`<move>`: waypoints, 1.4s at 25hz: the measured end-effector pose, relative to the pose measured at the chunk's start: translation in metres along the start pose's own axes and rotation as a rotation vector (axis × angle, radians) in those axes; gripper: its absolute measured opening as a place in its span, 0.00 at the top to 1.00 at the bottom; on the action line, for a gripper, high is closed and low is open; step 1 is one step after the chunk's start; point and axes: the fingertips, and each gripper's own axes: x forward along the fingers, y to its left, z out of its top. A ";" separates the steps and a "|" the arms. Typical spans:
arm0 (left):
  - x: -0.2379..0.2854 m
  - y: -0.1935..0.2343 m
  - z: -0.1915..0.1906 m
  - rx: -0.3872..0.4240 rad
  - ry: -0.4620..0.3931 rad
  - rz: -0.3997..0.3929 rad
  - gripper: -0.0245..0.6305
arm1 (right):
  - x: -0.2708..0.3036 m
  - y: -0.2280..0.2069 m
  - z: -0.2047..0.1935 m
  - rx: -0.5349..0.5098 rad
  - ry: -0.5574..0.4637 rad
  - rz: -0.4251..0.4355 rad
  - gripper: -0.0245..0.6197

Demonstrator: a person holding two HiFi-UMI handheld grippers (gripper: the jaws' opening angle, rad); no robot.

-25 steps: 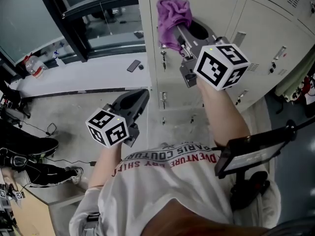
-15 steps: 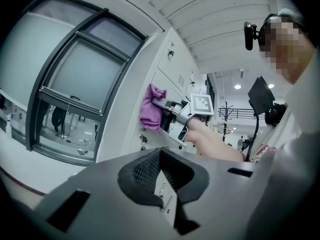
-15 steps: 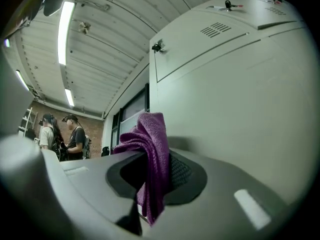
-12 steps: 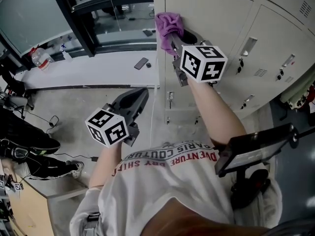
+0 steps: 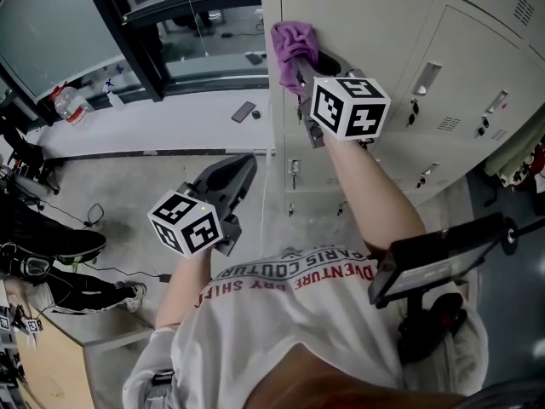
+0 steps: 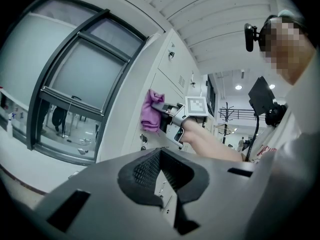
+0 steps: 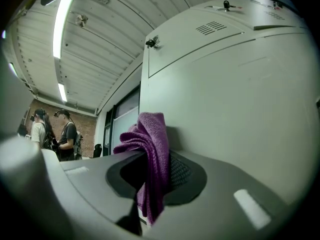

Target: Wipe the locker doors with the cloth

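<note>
A purple cloth [image 5: 292,44], pinched in the closed right tongs [image 5: 301,65], is held against the left edge of a locker door [image 5: 375,20]; flat, even pressure is advised, while the left tongs [image 5: 242,167] are kept closed and empty.

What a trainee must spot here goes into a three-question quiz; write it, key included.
1. Multiple choice: what colour is the cloth pinched in the right gripper? A green, B purple, C white.
2. True or false: the left gripper is held low, apart from the locker doors, with its jaws shut on nothing.
3. Fill in: the right gripper holds the cloth up to a ___ door.

Key: 1 B. 2 true. 3 locker.
</note>
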 end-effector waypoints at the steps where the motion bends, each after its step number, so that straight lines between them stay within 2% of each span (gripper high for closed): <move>1: 0.000 -0.001 0.000 -0.001 0.000 -0.001 0.96 | -0.003 -0.003 0.000 0.003 -0.003 -0.006 0.89; 5: 0.003 -0.004 0.001 -0.002 -0.003 -0.010 0.96 | -0.015 -0.023 0.006 0.016 -0.016 -0.037 0.89; 15: 0.024 -0.018 -0.008 0.002 0.027 -0.054 0.96 | -0.075 -0.107 0.018 -0.035 -0.053 -0.210 0.89; 21: 0.039 -0.029 -0.014 0.008 0.054 -0.090 0.96 | -0.122 -0.170 0.025 -0.020 -0.072 -0.347 0.89; 25: 0.042 -0.036 -0.018 0.008 0.068 -0.103 0.96 | -0.144 -0.199 0.024 0.021 -0.082 -0.402 0.89; 32: 0.038 -0.041 -0.021 0.015 0.076 -0.098 0.96 | -0.152 -0.206 0.025 0.016 -0.088 -0.412 0.89; 35: 0.034 -0.041 -0.021 0.015 0.072 -0.093 0.96 | -0.153 -0.188 0.024 0.078 -0.130 -0.338 0.89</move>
